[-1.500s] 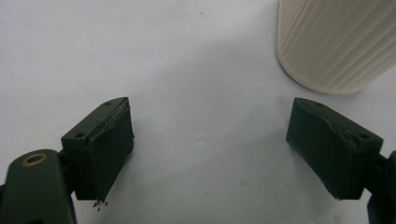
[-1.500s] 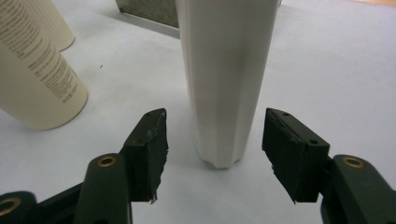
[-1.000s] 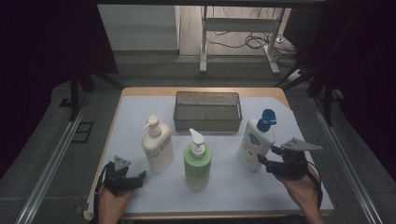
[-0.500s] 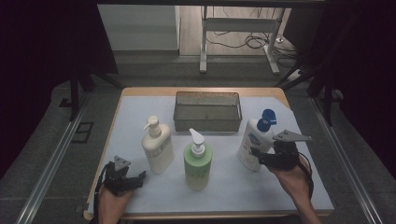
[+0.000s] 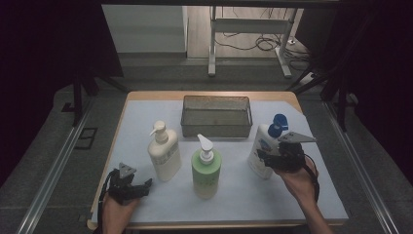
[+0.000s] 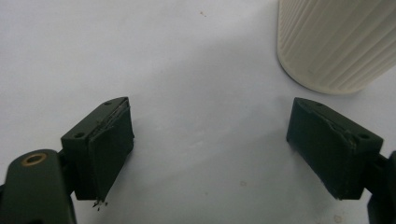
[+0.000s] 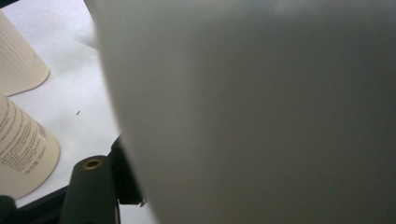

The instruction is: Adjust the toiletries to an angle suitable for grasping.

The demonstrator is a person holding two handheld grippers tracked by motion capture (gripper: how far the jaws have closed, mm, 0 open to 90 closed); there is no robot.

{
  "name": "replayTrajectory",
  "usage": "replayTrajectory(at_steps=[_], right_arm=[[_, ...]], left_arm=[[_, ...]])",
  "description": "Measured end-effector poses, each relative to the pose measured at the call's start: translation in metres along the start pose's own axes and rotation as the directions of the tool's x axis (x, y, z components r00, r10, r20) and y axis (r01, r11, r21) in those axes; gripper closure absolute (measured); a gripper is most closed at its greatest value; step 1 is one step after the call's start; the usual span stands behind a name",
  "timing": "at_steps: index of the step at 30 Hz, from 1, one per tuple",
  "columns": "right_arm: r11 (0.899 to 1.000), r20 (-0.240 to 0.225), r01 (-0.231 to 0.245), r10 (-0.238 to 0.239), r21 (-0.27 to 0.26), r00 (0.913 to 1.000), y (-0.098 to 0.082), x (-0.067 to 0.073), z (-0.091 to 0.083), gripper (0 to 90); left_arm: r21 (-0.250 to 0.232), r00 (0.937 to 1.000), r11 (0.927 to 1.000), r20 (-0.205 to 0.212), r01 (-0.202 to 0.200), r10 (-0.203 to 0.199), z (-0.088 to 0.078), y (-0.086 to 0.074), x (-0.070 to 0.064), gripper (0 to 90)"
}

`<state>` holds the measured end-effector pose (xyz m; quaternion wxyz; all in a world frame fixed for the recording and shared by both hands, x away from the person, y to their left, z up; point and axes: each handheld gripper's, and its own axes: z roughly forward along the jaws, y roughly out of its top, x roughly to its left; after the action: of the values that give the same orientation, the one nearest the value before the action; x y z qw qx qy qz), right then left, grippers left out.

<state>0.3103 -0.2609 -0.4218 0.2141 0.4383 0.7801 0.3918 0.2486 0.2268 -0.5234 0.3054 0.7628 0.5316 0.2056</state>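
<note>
Counting three pump bottles (image 5: 206, 168), one basket (image 5: 216, 116)

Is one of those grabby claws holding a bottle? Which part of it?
The right gripper is around the lower body of the white bottle, but a firm squeeze cannot be told. The left gripper is open and holds nothing.

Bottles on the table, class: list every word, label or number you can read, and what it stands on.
No text can be quoted.
White bottle with blue cap: blue label, too small.
Green pump bottle: printed lines, blurred.
Cream ribbed pump bottle: label too small.
</note>
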Motion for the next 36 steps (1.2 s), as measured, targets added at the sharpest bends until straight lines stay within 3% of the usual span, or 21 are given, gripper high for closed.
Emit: replayTrajectory(at_steps=[23,28,36], right_arm=[[1.0,0.016,0.021,-0.021,-0.017,0.9996,-0.002,0.004,-0.003,40.0],[1.0,-0.02,0.007,-0.007,-0.007,0.9998,-0.001,0.005,-0.004,40.1],[1.0,-0.033,0.02,-0.021,-0.016,0.9993,0.008,0.009,-0.01,40.2]], left_arm=[[0.0,1.0,1.0,0.001,0.001,-0.001,0.0,0.0,0.0,14.5],[0.0,1.0,1.0,0.001,0.001,-0.001,0.0,0.0,0.0,14.5],[0.0,1.0,1.0,0.001,0.001,-0.001,0.0,0.0,0.0,14.5]])
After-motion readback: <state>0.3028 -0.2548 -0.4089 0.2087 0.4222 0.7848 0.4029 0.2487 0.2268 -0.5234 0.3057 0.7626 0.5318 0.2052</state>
